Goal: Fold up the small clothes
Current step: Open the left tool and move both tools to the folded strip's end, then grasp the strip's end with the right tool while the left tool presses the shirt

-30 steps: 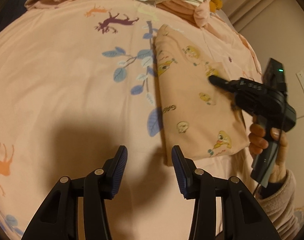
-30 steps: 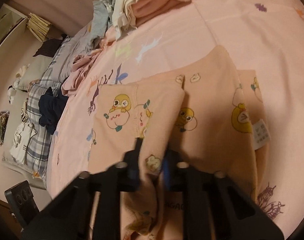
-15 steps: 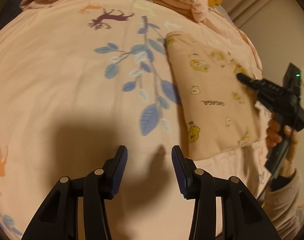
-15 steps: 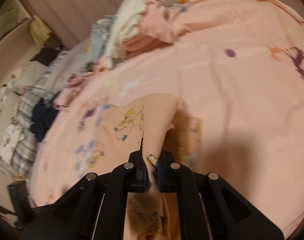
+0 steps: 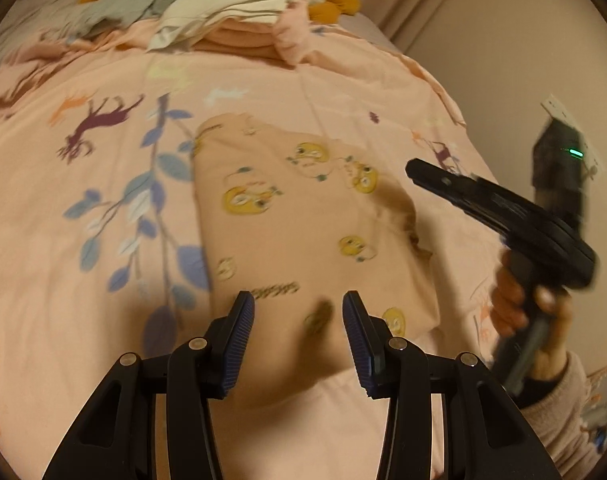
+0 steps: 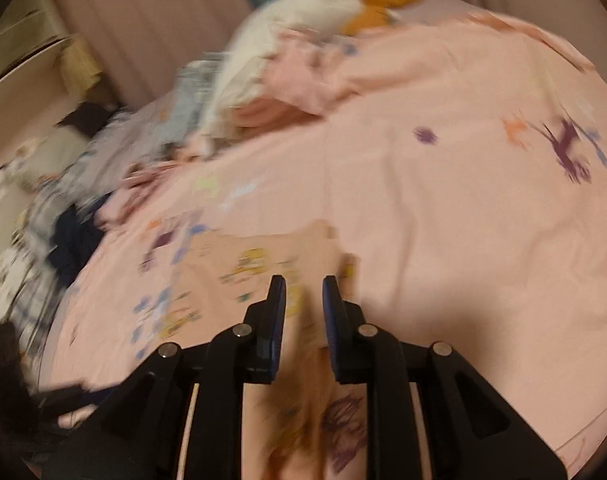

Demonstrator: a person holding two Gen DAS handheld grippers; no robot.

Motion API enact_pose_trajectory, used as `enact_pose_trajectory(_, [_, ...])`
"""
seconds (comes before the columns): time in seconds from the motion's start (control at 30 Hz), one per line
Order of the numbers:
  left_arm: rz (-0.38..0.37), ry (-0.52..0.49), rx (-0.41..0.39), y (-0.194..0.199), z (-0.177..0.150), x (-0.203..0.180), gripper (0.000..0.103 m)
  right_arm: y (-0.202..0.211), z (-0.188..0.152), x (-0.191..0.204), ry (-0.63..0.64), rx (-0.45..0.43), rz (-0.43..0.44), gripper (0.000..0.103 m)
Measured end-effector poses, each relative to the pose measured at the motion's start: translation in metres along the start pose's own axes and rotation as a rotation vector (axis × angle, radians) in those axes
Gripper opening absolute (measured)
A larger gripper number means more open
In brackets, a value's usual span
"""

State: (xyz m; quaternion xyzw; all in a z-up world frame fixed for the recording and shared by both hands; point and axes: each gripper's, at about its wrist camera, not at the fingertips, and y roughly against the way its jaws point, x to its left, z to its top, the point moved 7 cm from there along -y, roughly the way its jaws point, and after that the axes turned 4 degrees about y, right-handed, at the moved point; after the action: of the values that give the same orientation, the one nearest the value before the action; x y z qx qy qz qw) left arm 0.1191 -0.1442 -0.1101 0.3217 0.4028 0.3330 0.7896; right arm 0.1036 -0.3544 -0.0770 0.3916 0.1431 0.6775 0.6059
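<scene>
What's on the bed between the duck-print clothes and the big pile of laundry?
Only bare pink bedsheet lies between the folded duck-print garment and the laundry pile. The left wrist view shows it best.

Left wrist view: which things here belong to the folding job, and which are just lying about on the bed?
Part of the job:
- peach duck-print garment, lying folded on the bedspread
- left gripper, open above it
- right gripper, jaws opening, nothing between them

Lying about:
- heap of clothes at the far end
- bedspread with animal and leaf print
</scene>
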Motion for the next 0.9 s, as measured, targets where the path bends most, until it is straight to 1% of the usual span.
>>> enact_pose_trajectory(0.07, [0.008, -0.025, -0.003, -0.006, 0.001, -0.004, 0.044, 0.011, -0.009, 0.020, 0.059, 0.008, 0.086, 0.020])
enact_pose_trajectory(0.13, [0.019, -0.059, -0.005, -0.011, -0.002, -0.007, 0.044, 0.017, -0.025, 0.040, 0.141, 0.030, 0.129, 0.020])
enact_pose_trajectory(0.2, [0.042, -0.095, 0.002, -0.016, -0.006, -0.008, 0.044, 0.015, -0.044, 0.054, 0.205, 0.069, 0.147, 0.018])
enact_pose_trajectory(0.27, [0.058, -0.128, 0.009, -0.021, -0.011, -0.008, 0.044, 0.009, -0.065, 0.059, 0.264, 0.117, 0.119, 0.018])
enact_pose_trajectory(0.37, [0.076, -0.153, 0.027, -0.028, -0.022, -0.002, 0.044, -0.001, -0.092, 0.048, 0.324, 0.172, 0.022, 0.016])
enact_pose_trajectory(0.47, [0.083, -0.172, 0.030, -0.032, -0.031, 0.000, 0.044, -0.005, -0.107, 0.036, 0.316, 0.204, -0.008, 0.014])
enact_pose_trajectory(0.57, [0.088, -0.181, 0.027, -0.031, -0.033, 0.000, 0.044, -0.005, -0.112, 0.025, 0.268, 0.200, 0.018, 0.013])
enact_pose_trajectory(0.67, [0.073, -0.145, 0.045, -0.026, -0.039, 0.005, 0.044, -0.001, -0.112, 0.023, 0.223, 0.197, 0.034, 0.013])
enact_pose_trajectory(0.77, [0.061, -0.124, 0.047, -0.021, -0.049, 0.012, 0.044, 0.007, -0.117, 0.031, 0.225, 0.183, 0.048, 0.015])
enact_pose_trajectory(0.9, [0.047, -0.100, 0.041, -0.018, -0.052, 0.013, 0.044, 0.005, -0.125, 0.028, 0.190, 0.189, 0.064, 0.015])
